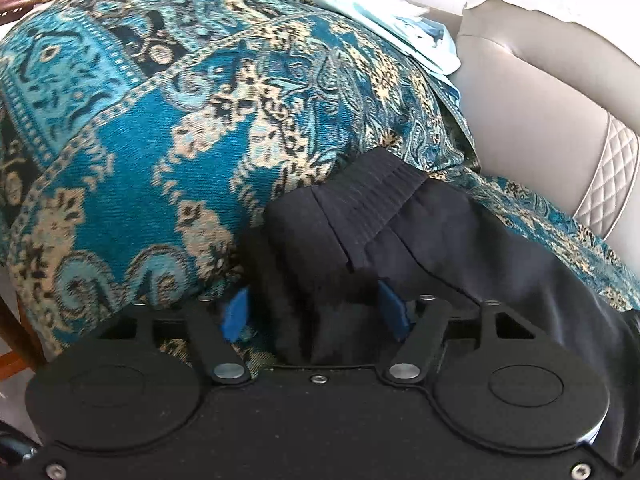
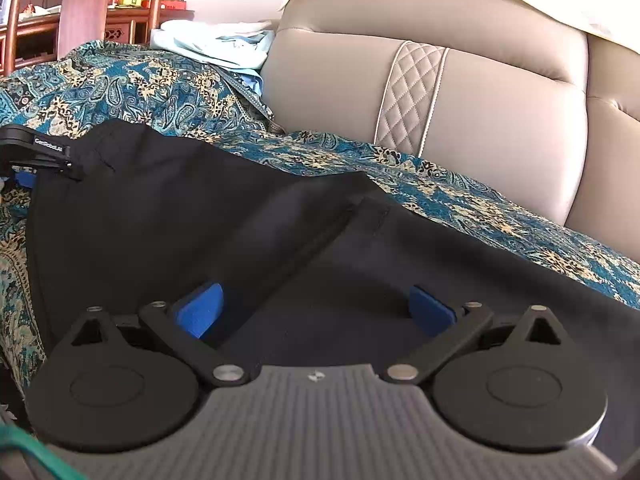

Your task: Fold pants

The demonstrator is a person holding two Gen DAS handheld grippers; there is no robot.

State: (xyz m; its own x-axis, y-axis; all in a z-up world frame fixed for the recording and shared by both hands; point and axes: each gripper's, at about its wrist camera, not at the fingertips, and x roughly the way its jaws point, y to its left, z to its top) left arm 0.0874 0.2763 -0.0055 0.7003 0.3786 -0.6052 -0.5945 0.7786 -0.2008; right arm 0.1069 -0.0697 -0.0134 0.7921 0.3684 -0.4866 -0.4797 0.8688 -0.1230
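Black pants (image 2: 160,208) lie spread on a teal patterned throw (image 2: 168,84) over a sofa seat. In the left wrist view their ribbed waistband (image 1: 376,192) is bunched up between the blue pads (image 1: 236,312) of my left gripper (image 1: 316,312). The cloth fills most of the gap and hides part of the right pad, while the left pad appears just clear of it. My right gripper (image 2: 316,312) stands wide open low over the pants, with flat cloth and a seam between its blue pads (image 2: 200,312). A black finger of the left gripper (image 2: 40,150) shows at the pants' far left end.
A beige leather sofa back (image 2: 500,112) with a quilted strip rises behind the throw. Pale blue folded clothes (image 2: 216,46) are piled on the sofa's far end. Wooden chairs and a sideboard (image 2: 84,12) stand beyond the sofa.
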